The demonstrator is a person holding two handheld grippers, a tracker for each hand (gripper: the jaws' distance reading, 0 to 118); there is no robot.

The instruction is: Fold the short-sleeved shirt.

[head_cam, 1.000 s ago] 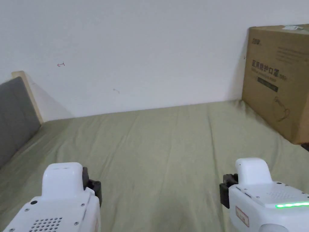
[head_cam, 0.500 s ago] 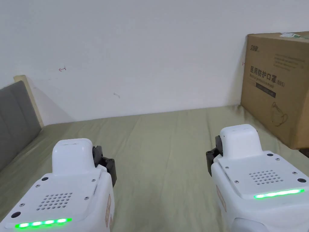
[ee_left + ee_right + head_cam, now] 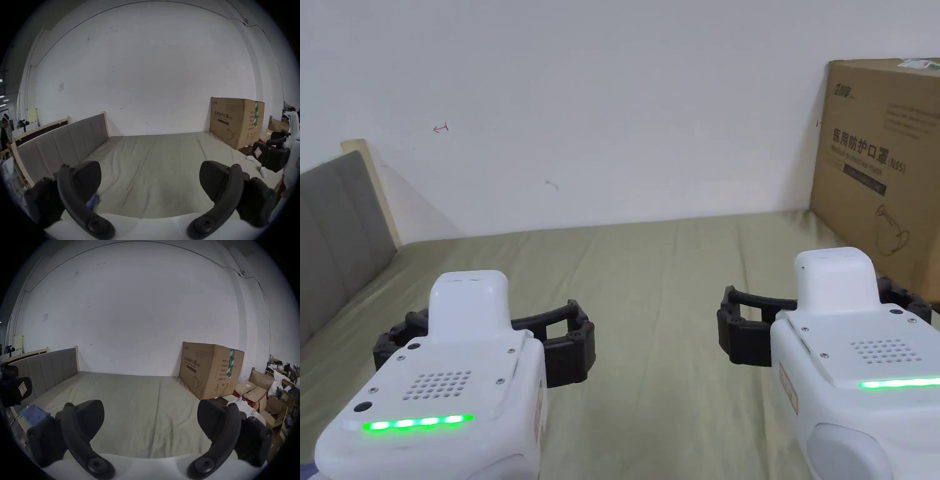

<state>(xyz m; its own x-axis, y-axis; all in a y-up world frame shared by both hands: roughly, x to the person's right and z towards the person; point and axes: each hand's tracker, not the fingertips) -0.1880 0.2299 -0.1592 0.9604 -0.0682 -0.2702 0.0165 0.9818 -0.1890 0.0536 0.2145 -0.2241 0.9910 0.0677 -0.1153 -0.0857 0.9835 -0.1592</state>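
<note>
The left tongs (image 3: 481, 340) and the right tongs (image 3: 825, 319) are held side by side above a bed (image 3: 650, 300) covered with an olive-green sheet. In both, the 2 black jaws stand wide apart and nothing is between them; the left gripper view and the right gripper view each show bare sheet in the gap. Each white housing carries a lit green strip.

A blue crumpled cloth (image 3: 34, 414) lies at the near left corner of the bed, beside the grey padded headboard (image 3: 337, 231). It is also seen in the left gripper view, partly hidden behind the left jaw (image 3: 94, 199). It may be the short-sleeved shirt, but its shape cannot be told. Neither pair of tongs touches it.

A large cardboard box (image 3: 884, 169) stands on the far right part of the bed, against the white wall (image 3: 612, 106). In the right gripper view, more cardboard boxes (image 3: 253, 391) lie on the floor right of the bed.
</note>
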